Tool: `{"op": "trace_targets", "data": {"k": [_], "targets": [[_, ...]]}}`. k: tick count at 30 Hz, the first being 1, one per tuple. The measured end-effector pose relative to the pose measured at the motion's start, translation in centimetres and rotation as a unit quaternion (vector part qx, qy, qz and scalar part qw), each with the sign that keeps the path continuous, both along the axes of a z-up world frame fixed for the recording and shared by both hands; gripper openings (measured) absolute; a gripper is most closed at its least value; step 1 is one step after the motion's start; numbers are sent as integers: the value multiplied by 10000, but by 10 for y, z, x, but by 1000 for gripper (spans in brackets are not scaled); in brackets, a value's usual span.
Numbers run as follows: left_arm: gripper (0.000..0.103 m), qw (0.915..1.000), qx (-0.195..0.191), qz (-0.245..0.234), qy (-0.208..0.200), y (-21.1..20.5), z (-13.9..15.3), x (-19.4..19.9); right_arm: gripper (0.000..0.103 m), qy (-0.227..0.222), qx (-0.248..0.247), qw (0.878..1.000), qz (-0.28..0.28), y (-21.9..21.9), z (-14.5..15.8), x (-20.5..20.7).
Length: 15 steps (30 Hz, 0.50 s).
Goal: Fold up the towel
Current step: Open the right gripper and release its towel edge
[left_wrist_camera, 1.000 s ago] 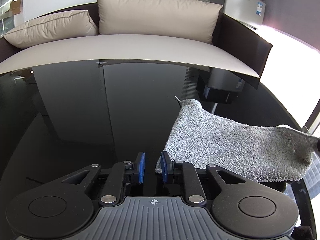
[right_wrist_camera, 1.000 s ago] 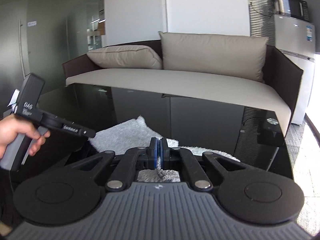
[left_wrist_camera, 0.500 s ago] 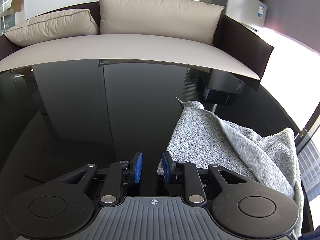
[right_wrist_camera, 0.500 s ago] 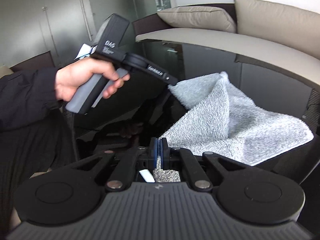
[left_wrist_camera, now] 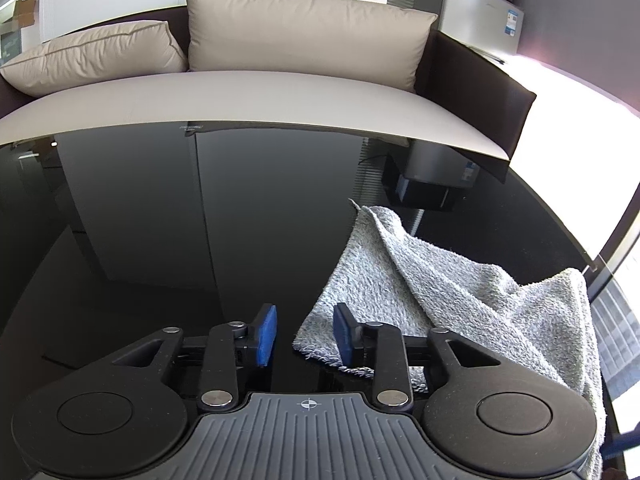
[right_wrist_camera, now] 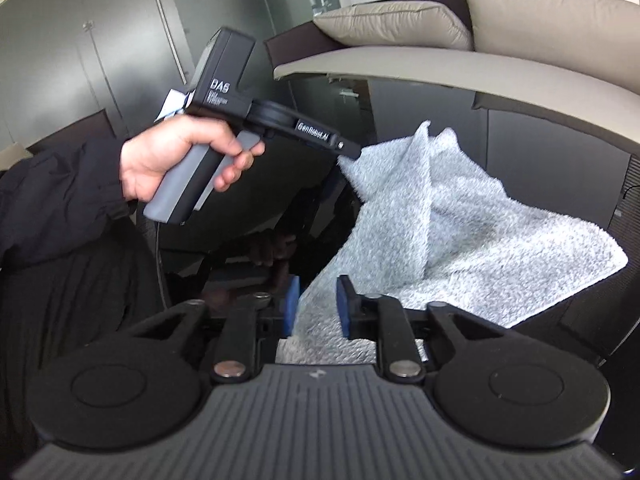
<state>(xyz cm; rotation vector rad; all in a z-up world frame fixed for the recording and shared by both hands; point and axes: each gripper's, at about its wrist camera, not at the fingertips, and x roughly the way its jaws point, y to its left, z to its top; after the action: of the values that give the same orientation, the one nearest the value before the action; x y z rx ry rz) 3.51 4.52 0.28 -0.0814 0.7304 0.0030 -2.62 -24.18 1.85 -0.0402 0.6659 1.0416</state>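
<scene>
A grey towel (left_wrist_camera: 460, 300) lies loosely folded over itself on the black glass table (left_wrist_camera: 160, 240), right of my left gripper (left_wrist_camera: 305, 334). The left jaws are opening; the towel's near corner (left_wrist_camera: 316, 350) lies beside the right pad (left_wrist_camera: 343, 332) and no pad presses on it. In the right wrist view the towel (right_wrist_camera: 480, 248) has a raised fold. Its near edge runs between the blue pads of my right gripper (right_wrist_camera: 318, 304), whose jaws are opening and no longer pinch it. A hand (right_wrist_camera: 176, 160) holds the left gripper (right_wrist_camera: 350, 154), whose tip is at the towel's far corner.
A beige sofa (left_wrist_camera: 280, 92) with two cushions runs along the table's far edge. A silver fridge (left_wrist_camera: 480, 20) with a microwave on top stands at the back right. The person's dark sleeve (right_wrist_camera: 52, 200) fills the left of the right wrist view.
The right gripper swung left and down with the towel's edge, laying it over itself, then its jaws parted. The left jaws widened, with the towel corner beside them.
</scene>
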Motion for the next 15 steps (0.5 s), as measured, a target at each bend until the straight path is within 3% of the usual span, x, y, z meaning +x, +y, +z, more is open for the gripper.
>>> {"op": "trace_targets", "data": {"k": [3,5,9,11,15], "targets": [[42,9999,-7,-121,-68,-6,2,3,42,-121,68,9993,-358,-4,3,6],[54,9998,-41,-194,-83,-10,2,8,42,-189,-56,9980,-593,-4,1,10],[58,9994,-67,-313,-127,-20,1,16,42,-282,-288,9948,-937,-7,-2,17],[66,9992,-71,-366,-153,-24,1,19,48,-263,-304,9932,-1093,-11,-4,22],[71,9987,-97,-469,-159,-32,-1,25,50,-308,-401,9899,-1326,-14,-6,27]]}}
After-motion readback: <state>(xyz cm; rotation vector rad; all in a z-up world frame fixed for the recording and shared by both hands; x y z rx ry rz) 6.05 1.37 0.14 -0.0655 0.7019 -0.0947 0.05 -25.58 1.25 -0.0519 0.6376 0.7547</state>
